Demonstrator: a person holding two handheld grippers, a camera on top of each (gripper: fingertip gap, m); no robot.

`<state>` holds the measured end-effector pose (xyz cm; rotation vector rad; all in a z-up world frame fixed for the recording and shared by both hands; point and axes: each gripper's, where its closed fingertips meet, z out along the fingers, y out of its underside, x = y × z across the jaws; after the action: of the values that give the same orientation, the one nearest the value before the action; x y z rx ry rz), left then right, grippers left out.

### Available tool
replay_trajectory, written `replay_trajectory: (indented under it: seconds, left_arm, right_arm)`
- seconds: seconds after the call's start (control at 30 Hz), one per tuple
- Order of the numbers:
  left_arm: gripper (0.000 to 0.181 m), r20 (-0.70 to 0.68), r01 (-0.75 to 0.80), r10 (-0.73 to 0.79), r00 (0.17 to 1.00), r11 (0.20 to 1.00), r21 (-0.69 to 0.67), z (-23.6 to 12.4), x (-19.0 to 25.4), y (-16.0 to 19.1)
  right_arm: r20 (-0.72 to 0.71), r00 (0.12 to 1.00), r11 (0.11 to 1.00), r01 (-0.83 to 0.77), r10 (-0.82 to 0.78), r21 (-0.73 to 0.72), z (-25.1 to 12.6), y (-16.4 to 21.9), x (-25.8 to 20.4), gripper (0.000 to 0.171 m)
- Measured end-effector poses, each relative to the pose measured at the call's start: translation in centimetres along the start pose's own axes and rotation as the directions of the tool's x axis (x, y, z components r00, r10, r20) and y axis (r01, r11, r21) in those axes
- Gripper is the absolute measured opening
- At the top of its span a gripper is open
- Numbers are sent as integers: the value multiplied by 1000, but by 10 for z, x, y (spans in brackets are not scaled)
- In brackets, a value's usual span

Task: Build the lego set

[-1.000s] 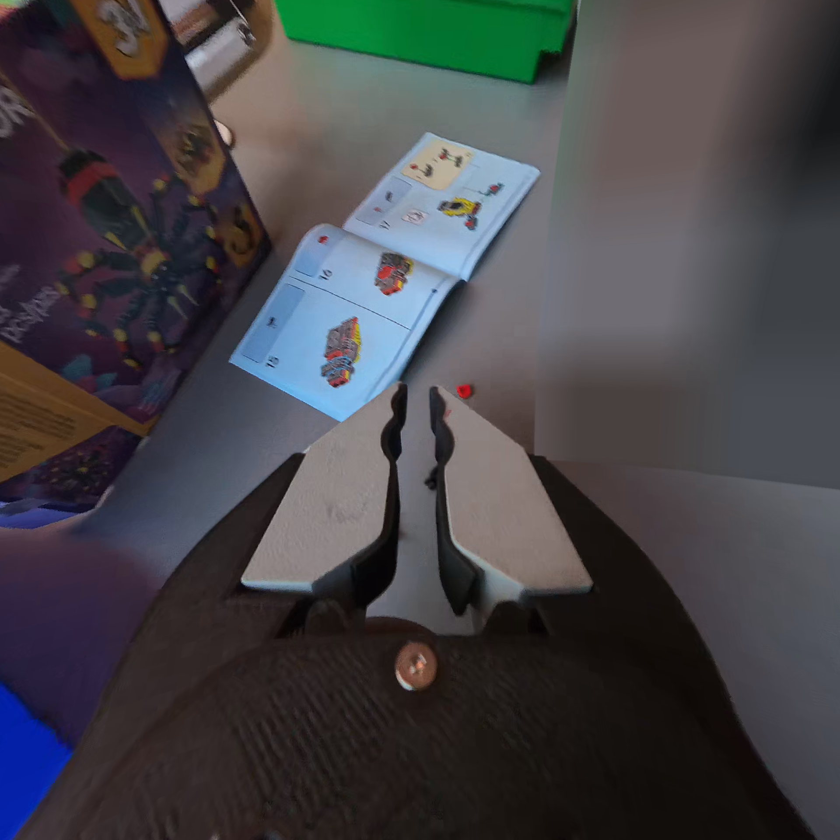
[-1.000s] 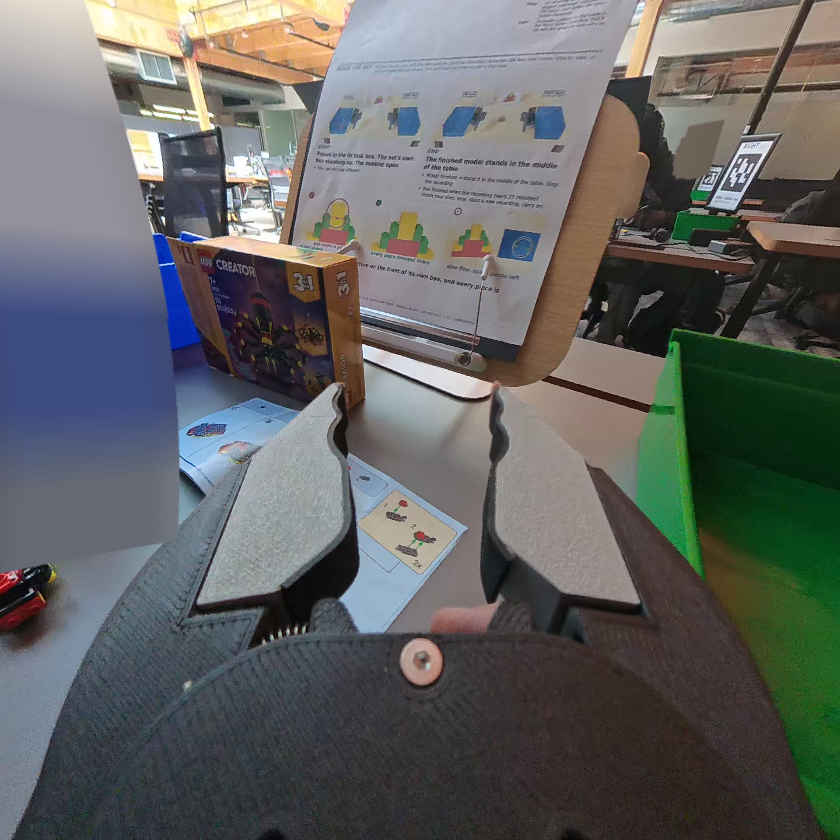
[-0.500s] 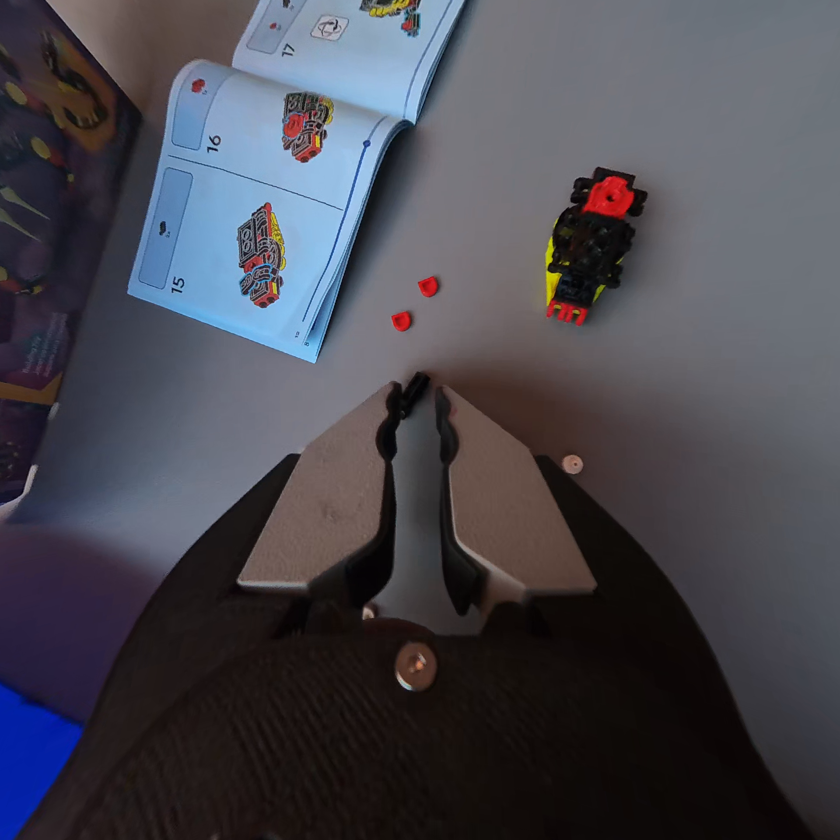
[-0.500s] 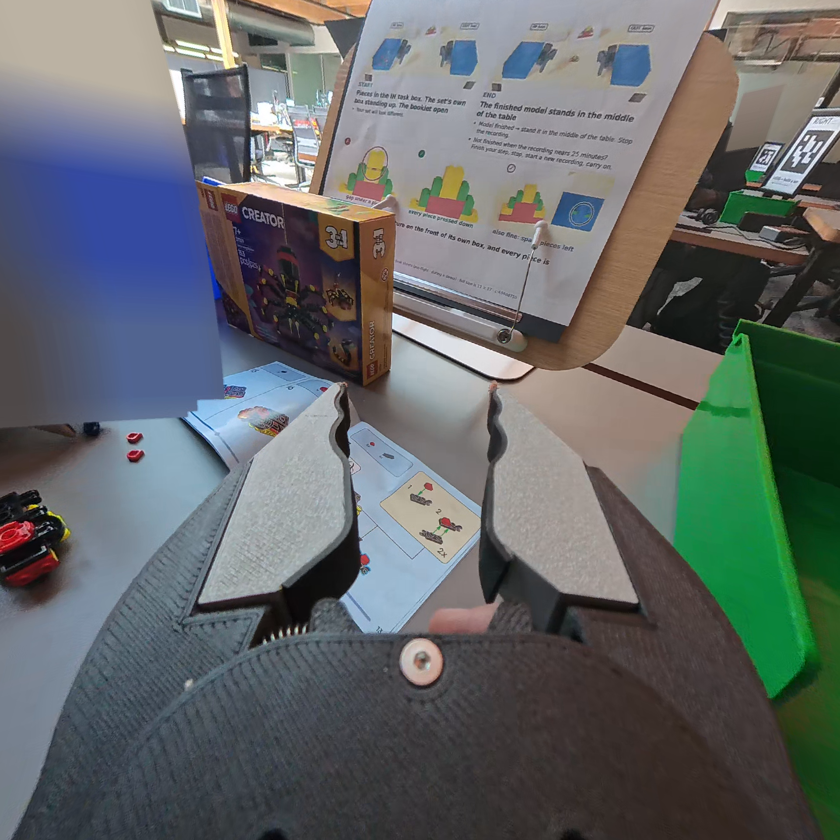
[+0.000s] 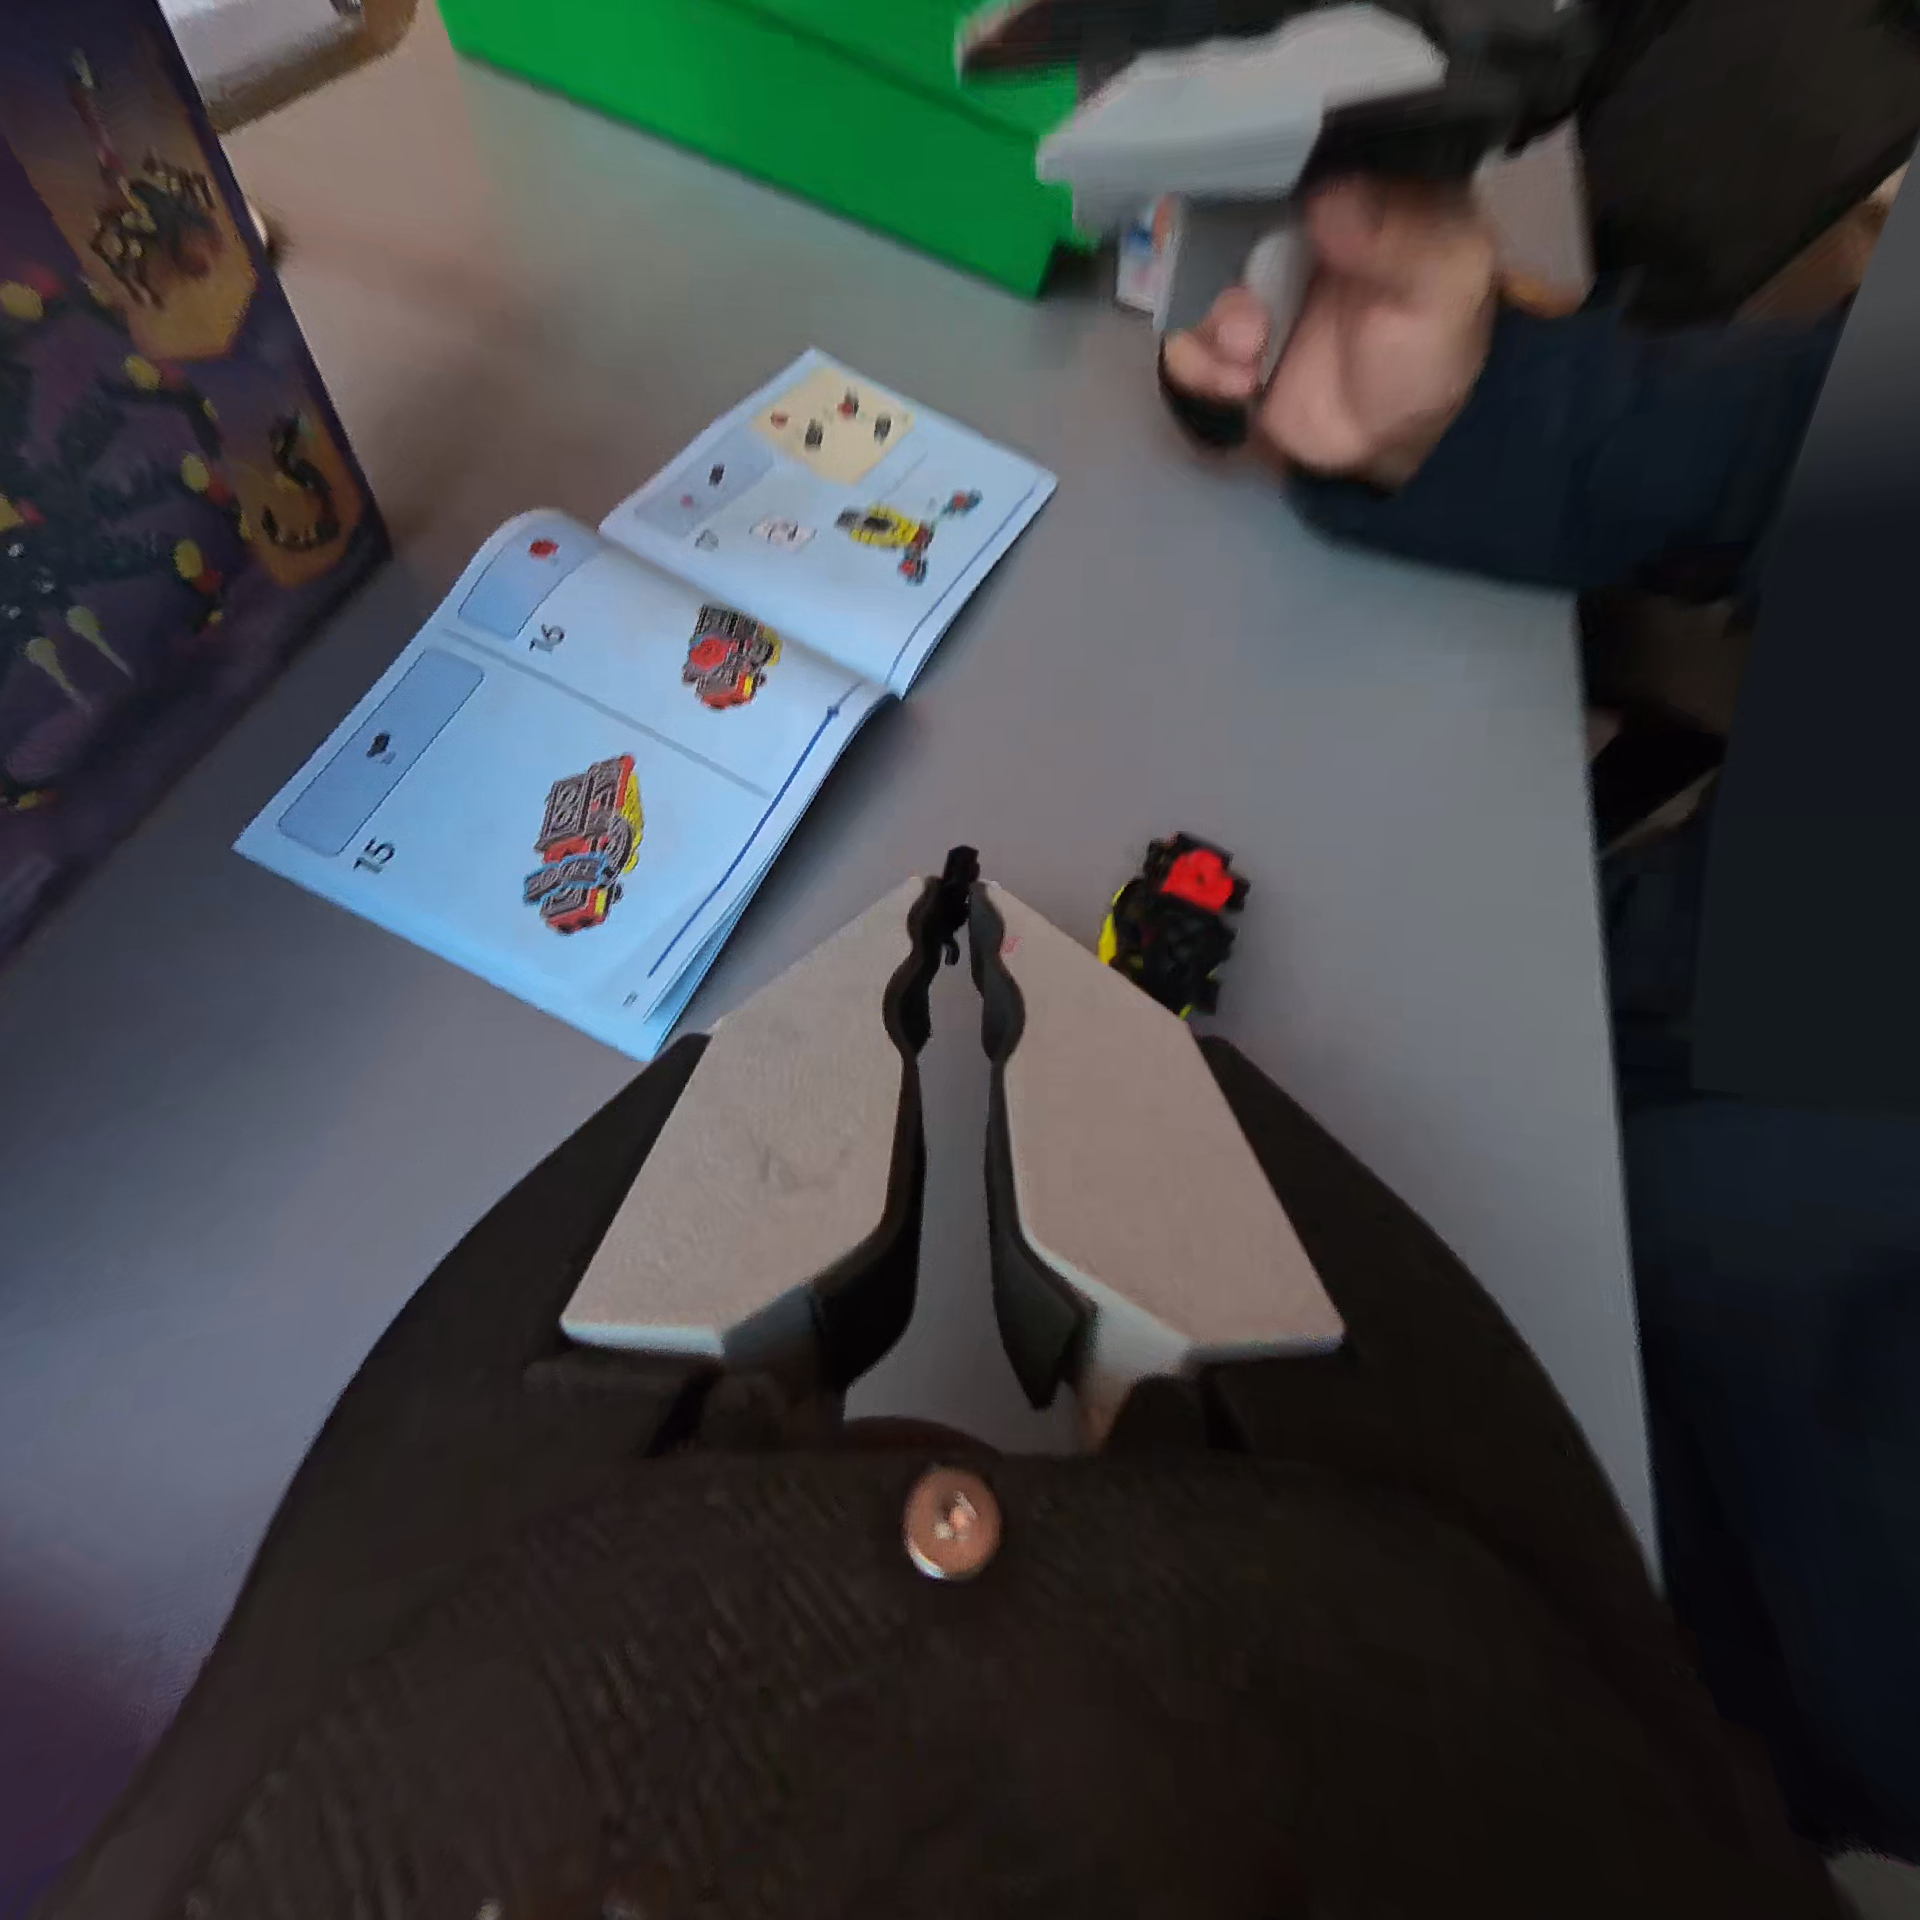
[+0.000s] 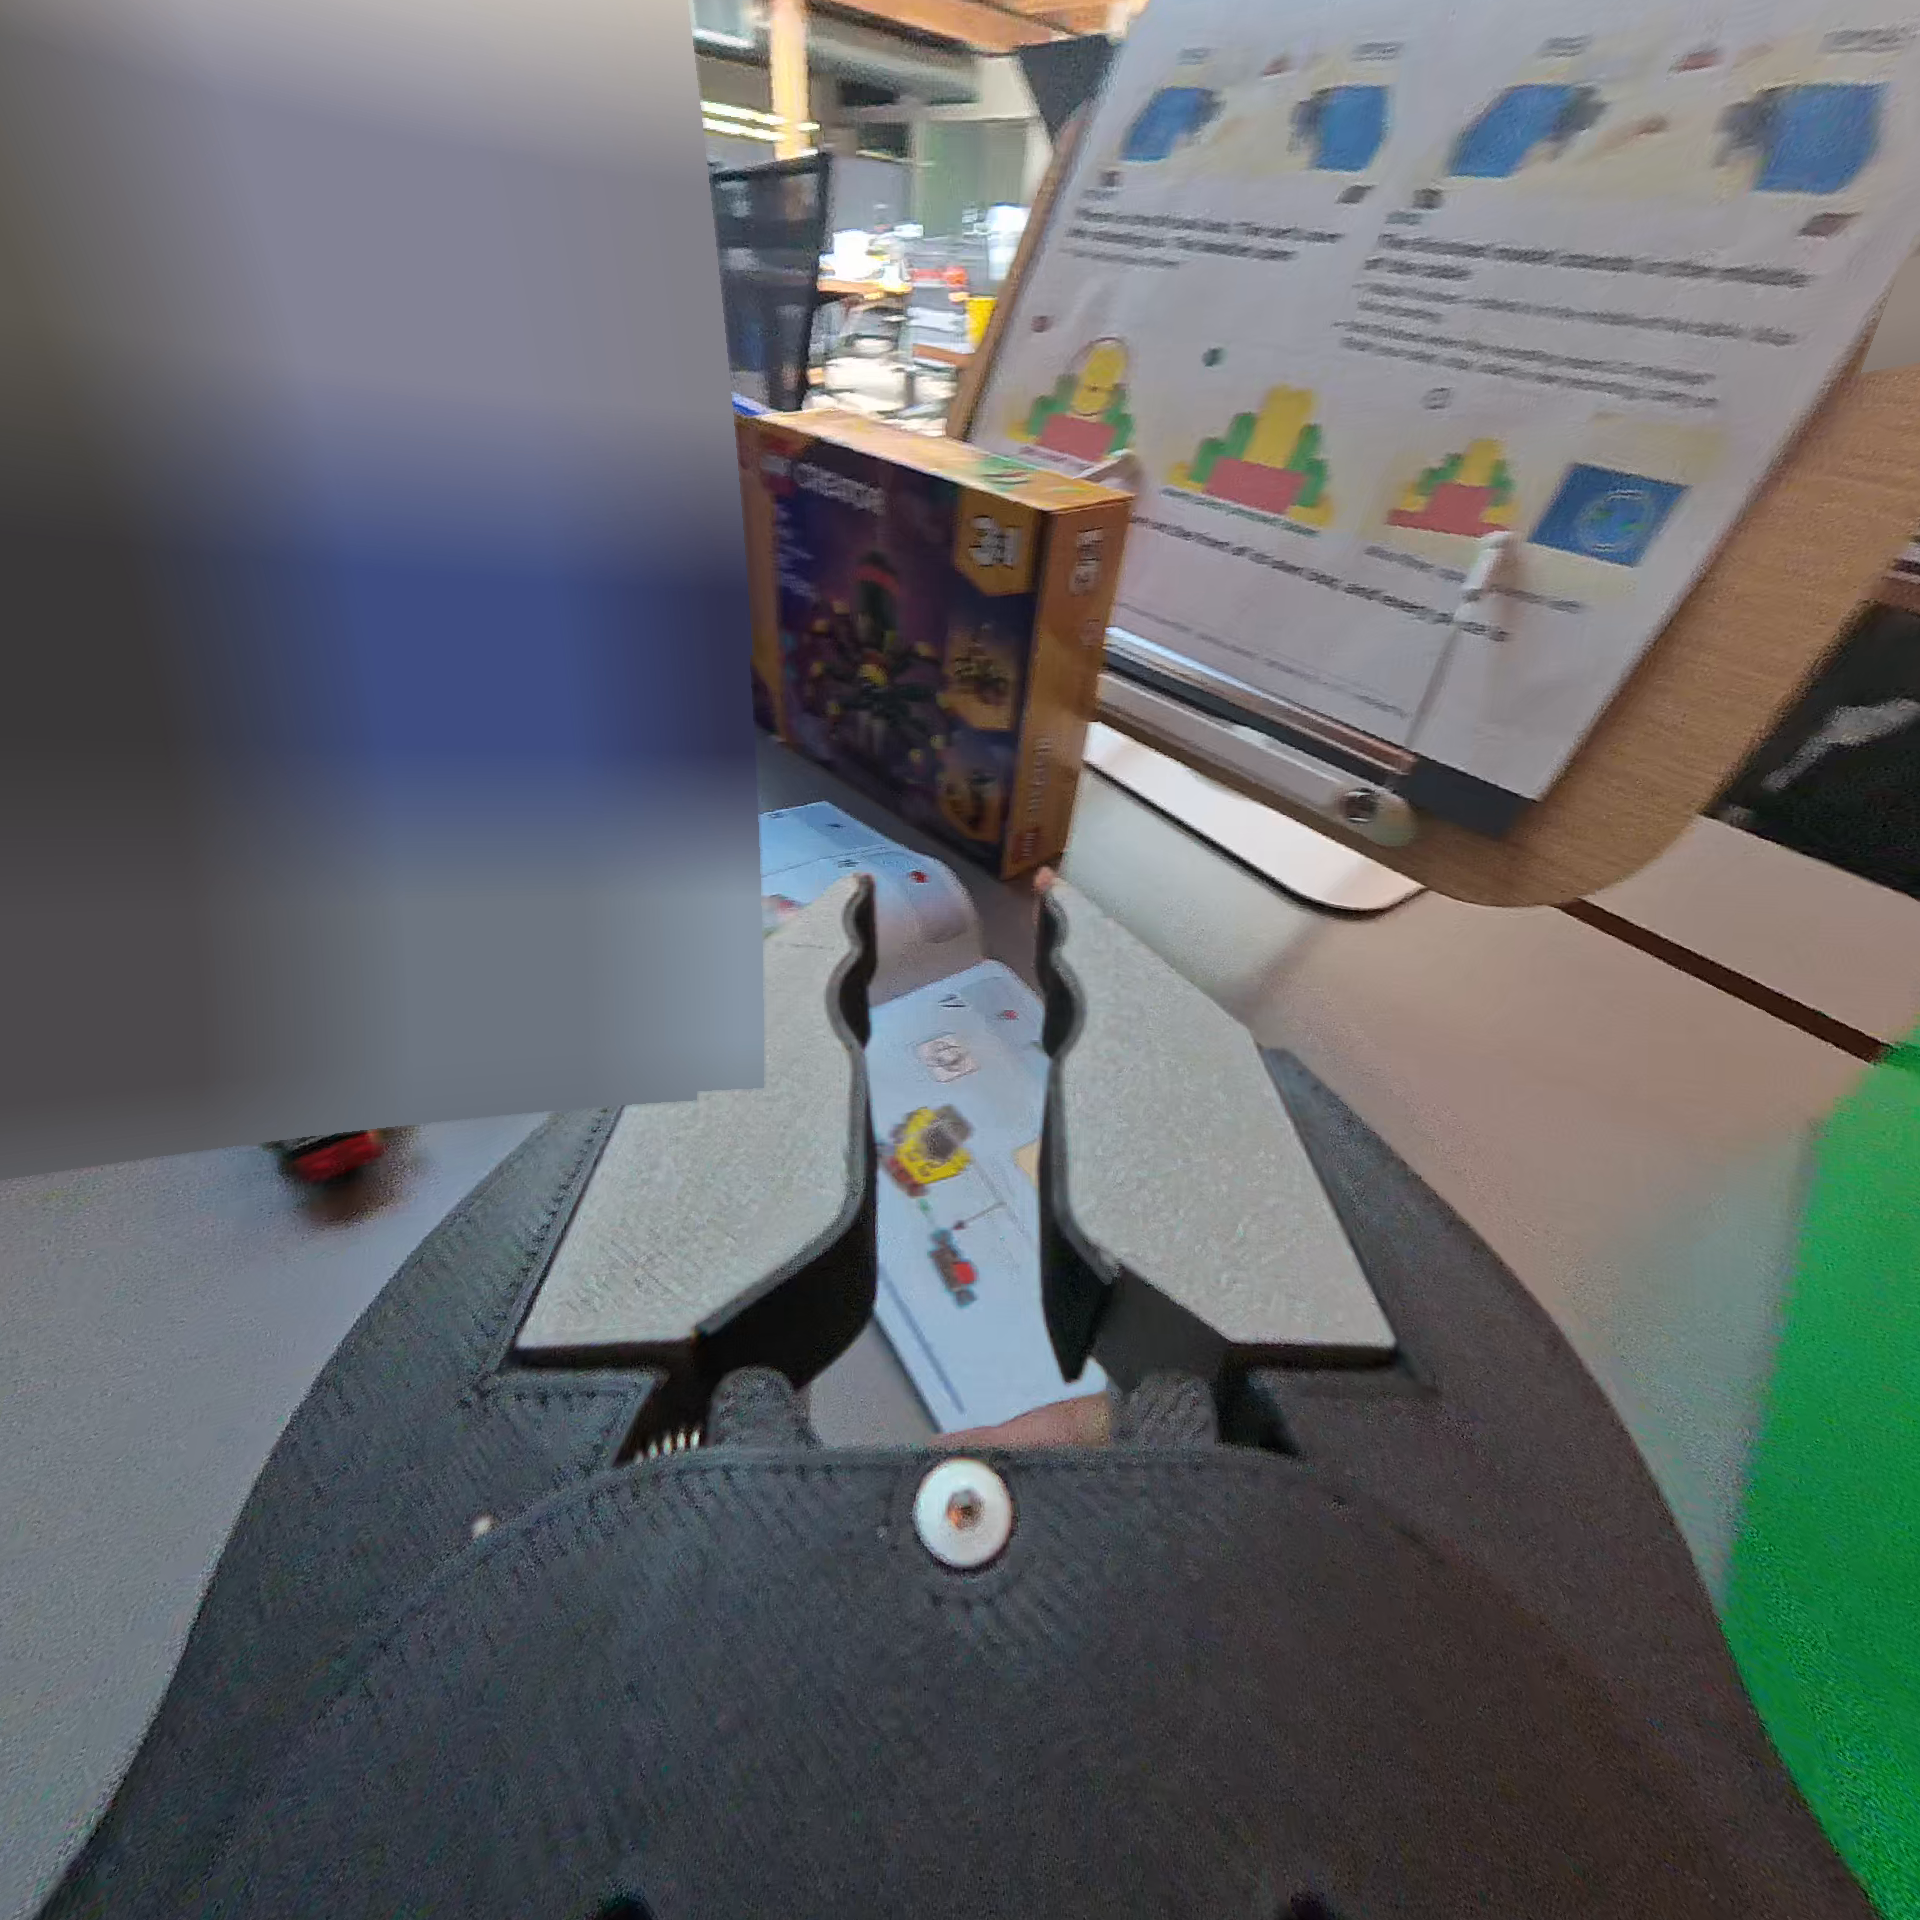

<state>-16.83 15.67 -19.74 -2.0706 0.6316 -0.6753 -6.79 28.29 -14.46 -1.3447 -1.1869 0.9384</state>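
My left gripper point(image 5: 954, 902) is shut on a small black lego piece point(image 5: 958, 871) that sticks out past its tips, above the grey table. The part-built black, yellow and red model point(image 5: 1179, 928) lies on the table just right of the tips; a bit of it shows in the right wrist view point(image 6: 330, 1153). The open instruction booklet point(image 5: 623, 717) lies to the left front. My right gripper point(image 6: 954, 914) is open with a narrow gap and empty, above the booklet point(image 6: 961, 1143). It also shows, blurred and held by a hand, in the left wrist view point(image 5: 1236, 135).
The set's box point(image 5: 156, 468) point(image 6: 914, 644) stands at the left. A green bin point(image 5: 810, 114) point(image 6: 1849, 1455) sits beyond the booklet. A wooden stand with a printed sheet point(image 6: 1455, 416) stands behind the box. The table edge point(image 5: 1600, 935) runs along the right.
My left gripper has closed on the black piece and lifted it, tilting up toward the booklet. My right gripper's jaws have narrowed and it has moved over the booklet.
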Motion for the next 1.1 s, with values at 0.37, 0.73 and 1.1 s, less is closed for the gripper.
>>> replay_trajectory:
  seconds: [0.37, 0.73, 1.1]
  left_arm:
    - [2, -186, -35, 73, 980, 979, 200, 1, 51, -35]
    - [2, -486, 244, -215, 847, 970, -2, 24, 101, -19]
    - [2, -588, 404, -383, 713, 909, -102, 26, 114, -21]
  right_arm:
    - [408, 878, 967, 200, -249, 159, -22, -20, -100, 18]
    - [559, 742, 928, 325, -370, 184, -30, -1, -179, 27]
    - [572, 721, 915, 374, -391, 153, -27, 10, -181, 10]
